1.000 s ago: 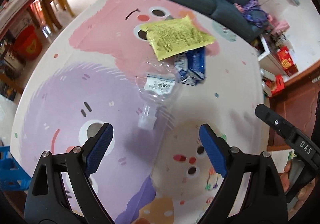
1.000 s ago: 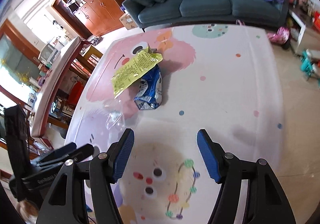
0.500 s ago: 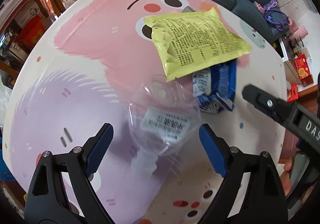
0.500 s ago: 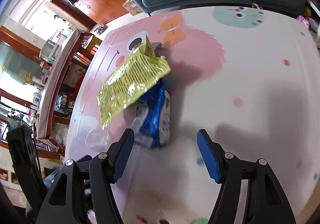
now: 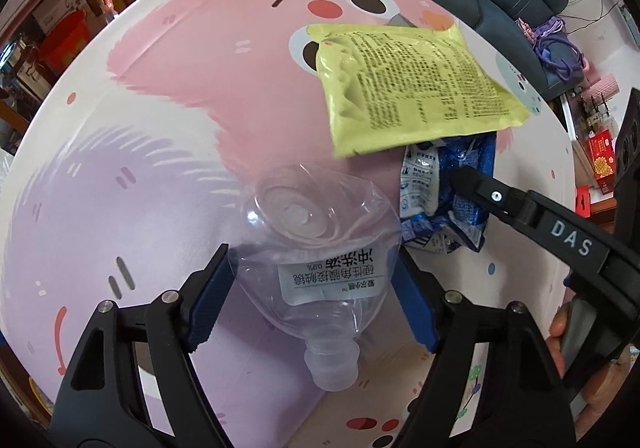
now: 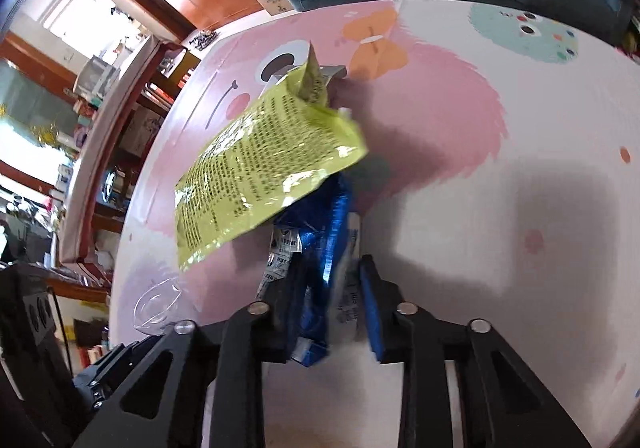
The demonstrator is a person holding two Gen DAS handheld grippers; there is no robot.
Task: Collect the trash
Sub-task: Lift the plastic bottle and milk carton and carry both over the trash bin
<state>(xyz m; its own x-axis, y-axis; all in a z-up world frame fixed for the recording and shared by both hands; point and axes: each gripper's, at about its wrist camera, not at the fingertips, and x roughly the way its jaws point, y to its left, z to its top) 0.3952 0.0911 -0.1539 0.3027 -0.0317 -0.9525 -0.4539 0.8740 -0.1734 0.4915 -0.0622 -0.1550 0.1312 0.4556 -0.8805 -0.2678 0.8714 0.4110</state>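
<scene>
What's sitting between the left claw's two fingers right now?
In the left wrist view, the crushed clear plastic bottle lies on the mat between the left claw fingers, cap end toward the camera. The fingers flank it; contact isn't clear.

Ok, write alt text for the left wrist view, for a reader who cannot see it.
The left gripper straddles a crushed clear plastic bottle lying on a cartoon play mat, blue pads at its sides, neck toward the camera. Beyond it, a yellow packet overlaps a blue wrapper, which the right gripper reaches from the right.
</scene>
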